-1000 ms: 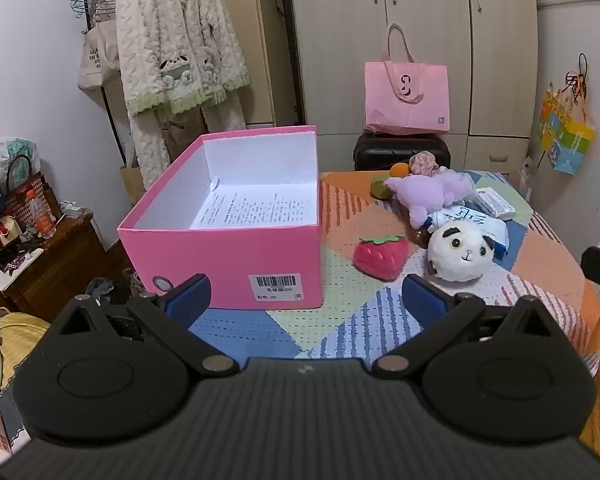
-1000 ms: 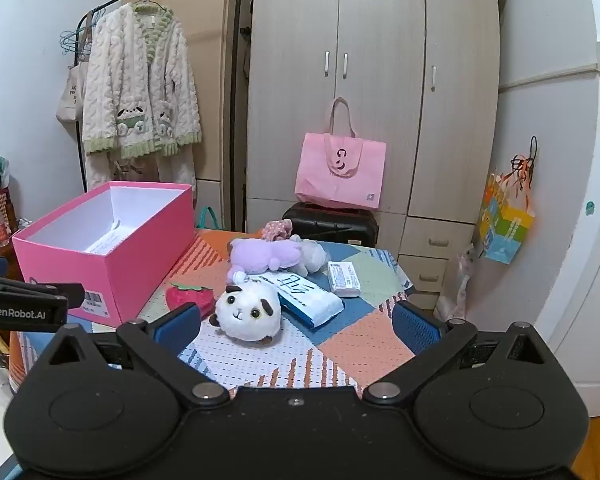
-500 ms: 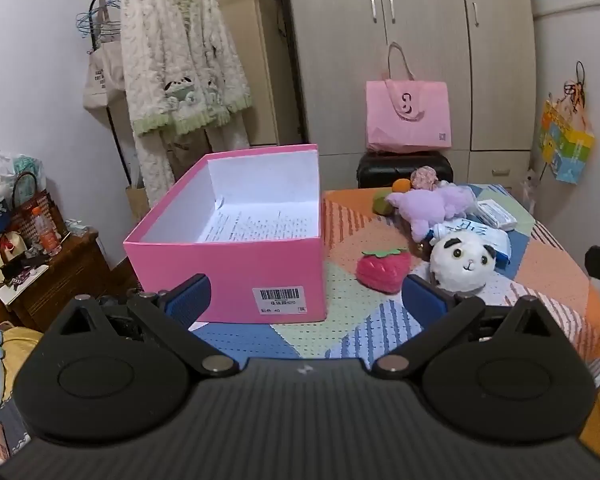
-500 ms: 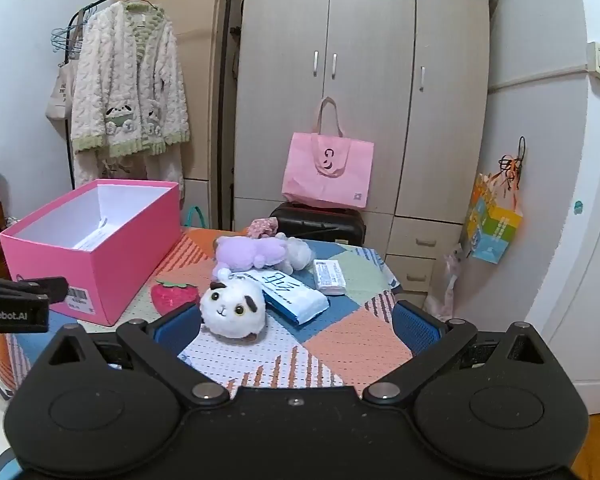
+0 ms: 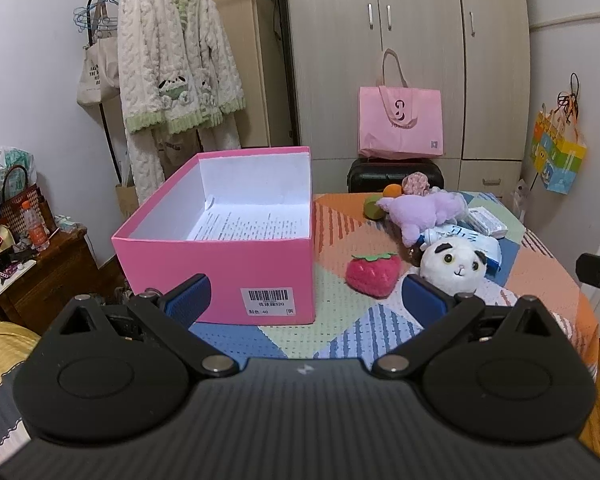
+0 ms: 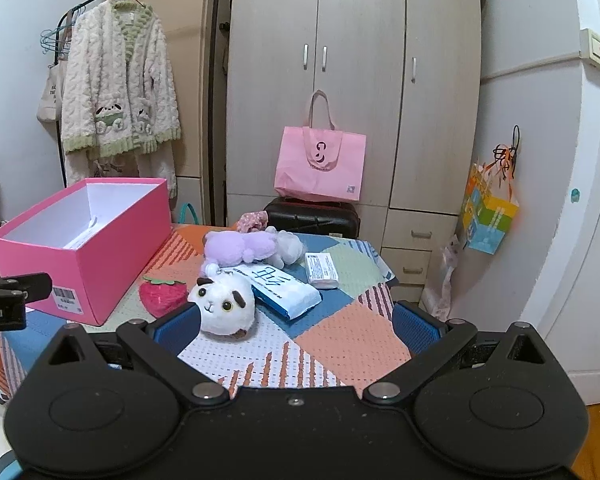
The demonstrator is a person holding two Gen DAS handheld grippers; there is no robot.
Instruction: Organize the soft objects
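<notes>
On table: soft toys right of pink box.
Left gripper and right gripper both spread wide, empty. Strawberry plush, panda plush, purple plush lie near box.

- Box: bright pink outside, white inside, with a black-and-white barcode label.
- Tablecloth: patchwork of orange, blue, pale green and white, striped and dotted.
- Strawberry plush: red with green leaves.
- Round plush: white with dark patches.
- Far plush: lilac.
- Tissue pack: white and blue.
- Tote bag: pink.
- Hanging robe: cream with green trim.
</notes>
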